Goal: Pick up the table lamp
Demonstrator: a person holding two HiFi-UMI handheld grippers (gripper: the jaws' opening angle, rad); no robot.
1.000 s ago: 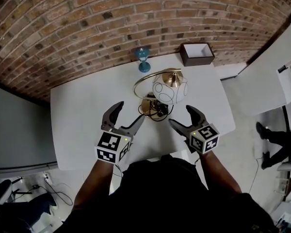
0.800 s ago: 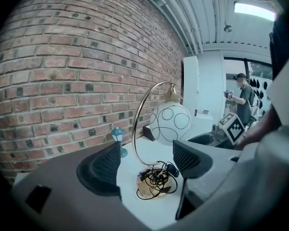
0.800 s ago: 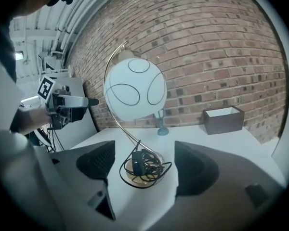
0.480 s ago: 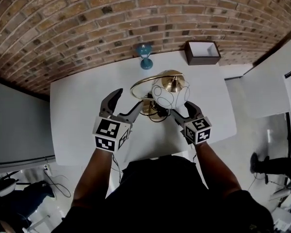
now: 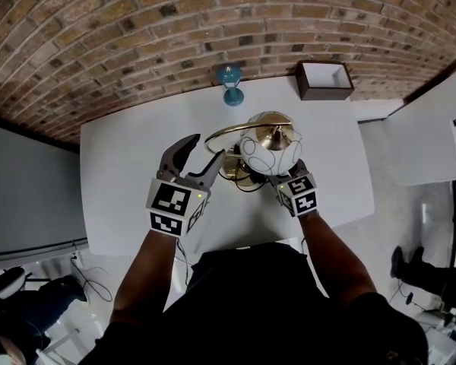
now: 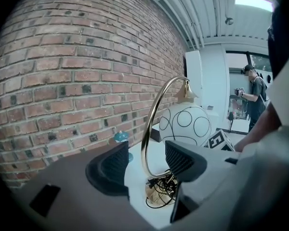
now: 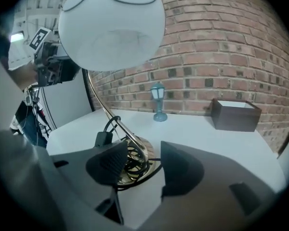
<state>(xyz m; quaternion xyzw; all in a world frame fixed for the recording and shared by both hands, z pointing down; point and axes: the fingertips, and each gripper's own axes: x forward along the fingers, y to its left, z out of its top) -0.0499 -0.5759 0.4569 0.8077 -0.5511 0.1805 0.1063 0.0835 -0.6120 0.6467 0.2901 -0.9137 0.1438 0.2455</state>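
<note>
The table lamp stands mid-table: a brass arc, a white globe shade with black rings, and a round brass base wrapped in black cord. My left gripper is at the arc's left side. In the left gripper view the arc runs between its closing jaws, with a gap on both sides. My right gripper is tucked under the globe. In the right gripper view its closing jaws flank the stem's foot and the base without pressing on them.
A small teal lantern ornament stands at the table's far edge by the brick wall. A dark brown open box sits at the far right corner. The white table ends close on my side. A person stands far off.
My right gripper has dropped and pushed forward under the globe toward the base, its jaws narrowing. The left gripper slid right toward the arc and its jaws narrowed too.
</note>
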